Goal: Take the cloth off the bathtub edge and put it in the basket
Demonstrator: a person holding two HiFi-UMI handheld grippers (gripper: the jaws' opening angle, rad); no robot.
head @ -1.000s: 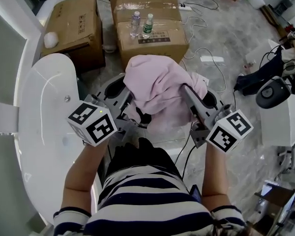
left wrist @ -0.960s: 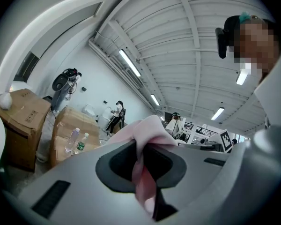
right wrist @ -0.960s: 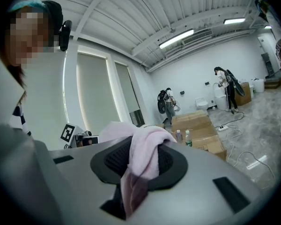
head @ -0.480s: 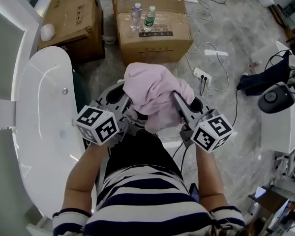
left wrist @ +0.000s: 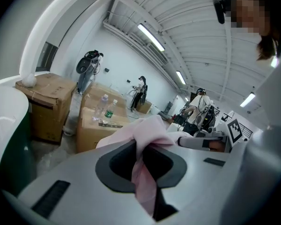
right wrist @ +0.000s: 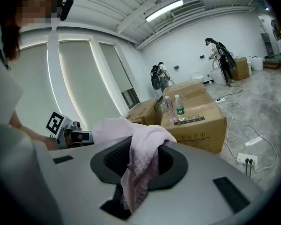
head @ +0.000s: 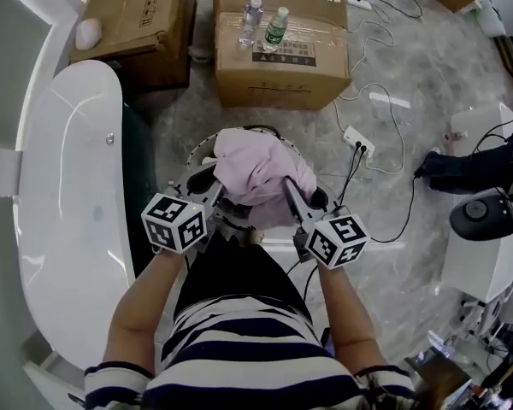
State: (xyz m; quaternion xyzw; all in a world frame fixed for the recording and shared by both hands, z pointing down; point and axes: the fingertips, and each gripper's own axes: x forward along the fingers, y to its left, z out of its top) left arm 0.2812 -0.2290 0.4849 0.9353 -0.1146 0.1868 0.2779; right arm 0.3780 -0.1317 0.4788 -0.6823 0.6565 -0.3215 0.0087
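A pink cloth [head: 258,171] hangs bunched between my two grippers, low over a round basket whose rim [head: 200,149] shows on the floor just behind it. My left gripper [head: 215,184] is shut on the cloth's left side; in the left gripper view a pink fold [left wrist: 143,172] runs down between the closed jaws. My right gripper [head: 289,191] is shut on the right side, with a thick fold [right wrist: 138,170] pinched in its jaws. The white bathtub [head: 68,195] lies to the left, with no cloth on its edge.
Two cardboard boxes stand beyond the basket, one [head: 278,54] with two water bottles [head: 275,29] on top, the other [head: 137,20] near the tub's head. A power strip [head: 356,141] and cables lie on the floor to the right.
Both grippers have sunk together with the pink cloth, from chest height down close over the basket. The grip on the cloth looks unchanged.
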